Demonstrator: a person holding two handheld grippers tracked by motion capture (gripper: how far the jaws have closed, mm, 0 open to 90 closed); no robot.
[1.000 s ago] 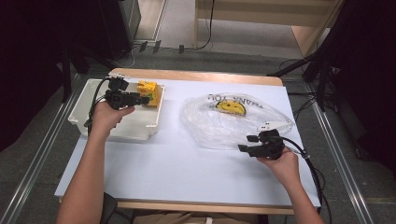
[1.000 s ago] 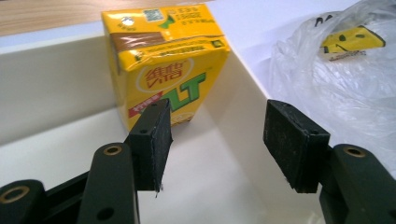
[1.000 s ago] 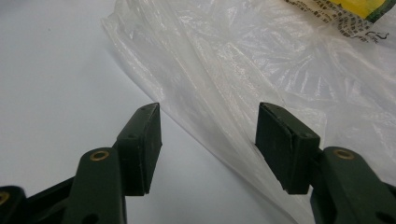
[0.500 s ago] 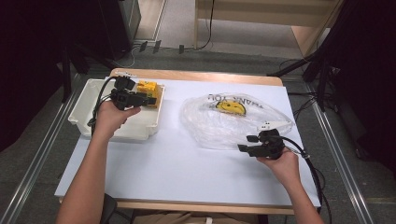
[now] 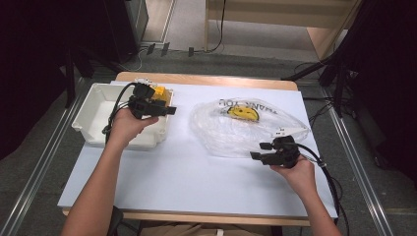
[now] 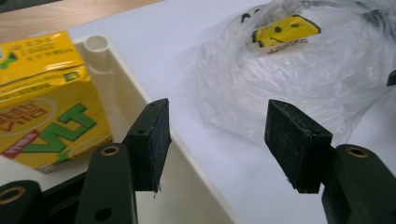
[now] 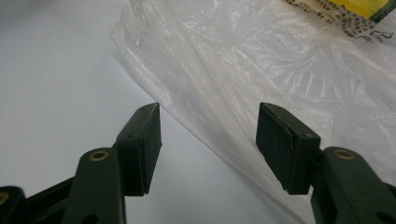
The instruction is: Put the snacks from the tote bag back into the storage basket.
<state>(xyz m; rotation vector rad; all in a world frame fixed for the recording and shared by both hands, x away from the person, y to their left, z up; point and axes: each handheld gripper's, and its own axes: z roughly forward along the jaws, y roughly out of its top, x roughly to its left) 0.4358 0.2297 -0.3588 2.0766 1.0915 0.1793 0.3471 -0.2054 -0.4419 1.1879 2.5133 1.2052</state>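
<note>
Glossy crinkled plastic bag (image 5: 246,130), printed glossy carton (image 6: 44,98), matt white tabletop (image 5: 187,172).

Yellow carton (image 6: 44,95) in white bin (image 5: 93,105)

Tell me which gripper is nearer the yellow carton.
Left. The left gripper hovers over the white bin, right beside the yellow carton. The right gripper is far across the table, at the plastic bag's near edge.

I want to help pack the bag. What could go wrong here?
The plastic bag is thin and crinkly, so the open right gripper at its edge might slip off or pinch too little. The left gripper is open over the white bin's rim, beside the yellow carton, and could bump either.
</note>
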